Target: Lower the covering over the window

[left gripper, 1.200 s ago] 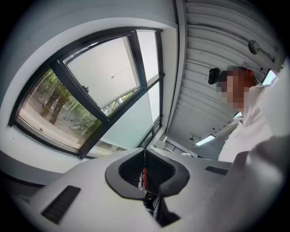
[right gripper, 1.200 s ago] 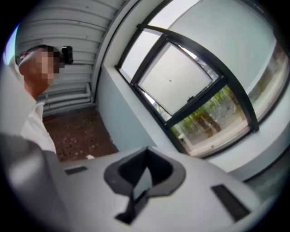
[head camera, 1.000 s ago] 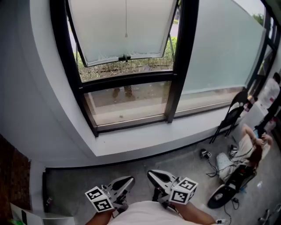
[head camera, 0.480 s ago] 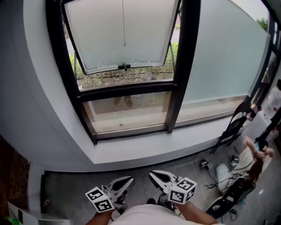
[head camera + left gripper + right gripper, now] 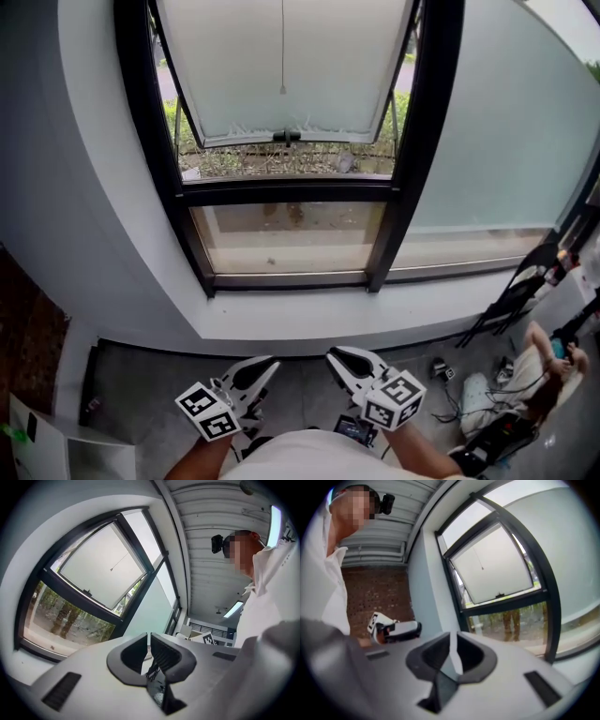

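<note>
Frosted glass fills the tilted window sash point(image 5: 225, 66) at upper centre of the head view, the thin pull cord point(image 5: 282, 47) hanging down its middle — the covering itself is not in view. This looks like the approach: a gripper must next rise to that cord and open. The left gripper point(image 5: 255, 367) and right gripper point(image 5: 349, 360), at bottom centre, have jaws pressed together — empty.
</note>
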### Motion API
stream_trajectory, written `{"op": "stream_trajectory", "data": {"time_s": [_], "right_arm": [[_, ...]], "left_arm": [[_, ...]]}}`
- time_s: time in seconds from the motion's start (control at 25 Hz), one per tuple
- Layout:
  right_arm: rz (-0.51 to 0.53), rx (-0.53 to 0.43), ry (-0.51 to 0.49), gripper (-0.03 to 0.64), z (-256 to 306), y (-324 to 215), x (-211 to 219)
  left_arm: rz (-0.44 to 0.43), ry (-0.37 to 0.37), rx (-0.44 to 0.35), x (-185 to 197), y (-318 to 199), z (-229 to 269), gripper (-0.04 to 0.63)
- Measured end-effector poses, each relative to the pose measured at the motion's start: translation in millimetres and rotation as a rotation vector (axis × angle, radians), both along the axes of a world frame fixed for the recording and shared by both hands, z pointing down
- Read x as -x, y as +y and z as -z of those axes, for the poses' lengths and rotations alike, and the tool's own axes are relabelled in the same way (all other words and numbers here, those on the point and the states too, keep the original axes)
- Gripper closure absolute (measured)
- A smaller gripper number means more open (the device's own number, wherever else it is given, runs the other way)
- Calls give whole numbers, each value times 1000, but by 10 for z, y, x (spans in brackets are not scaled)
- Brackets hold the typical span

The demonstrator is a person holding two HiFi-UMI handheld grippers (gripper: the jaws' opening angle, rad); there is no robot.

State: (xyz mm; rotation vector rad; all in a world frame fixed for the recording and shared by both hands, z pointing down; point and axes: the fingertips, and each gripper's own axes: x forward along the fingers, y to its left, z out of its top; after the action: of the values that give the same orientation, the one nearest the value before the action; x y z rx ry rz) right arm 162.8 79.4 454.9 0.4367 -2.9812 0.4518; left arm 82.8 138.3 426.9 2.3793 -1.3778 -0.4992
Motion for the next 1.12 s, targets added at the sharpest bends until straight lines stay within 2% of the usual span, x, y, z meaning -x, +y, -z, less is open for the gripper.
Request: {"op": "stream_trajectory", "data": {"time_s": [0.12, 0.44, 0.72, 1.12], "right_arm": [[3, 19, -13, 561, -32, -19, 37], [-31, 56, -26, 551, -119, -68, 179], [-44, 48, -30, 551, -103, -64, 258], [-30, 43, -18, 551, -94, -158, 125]], "left_arm": [[28, 3, 15, 47, -24, -46, 574], [12, -24, 43, 168, -21, -96, 574], [28, -43, 29, 338, -13, -55, 574], [66, -39, 19, 303, -88, -23, 574]]}}
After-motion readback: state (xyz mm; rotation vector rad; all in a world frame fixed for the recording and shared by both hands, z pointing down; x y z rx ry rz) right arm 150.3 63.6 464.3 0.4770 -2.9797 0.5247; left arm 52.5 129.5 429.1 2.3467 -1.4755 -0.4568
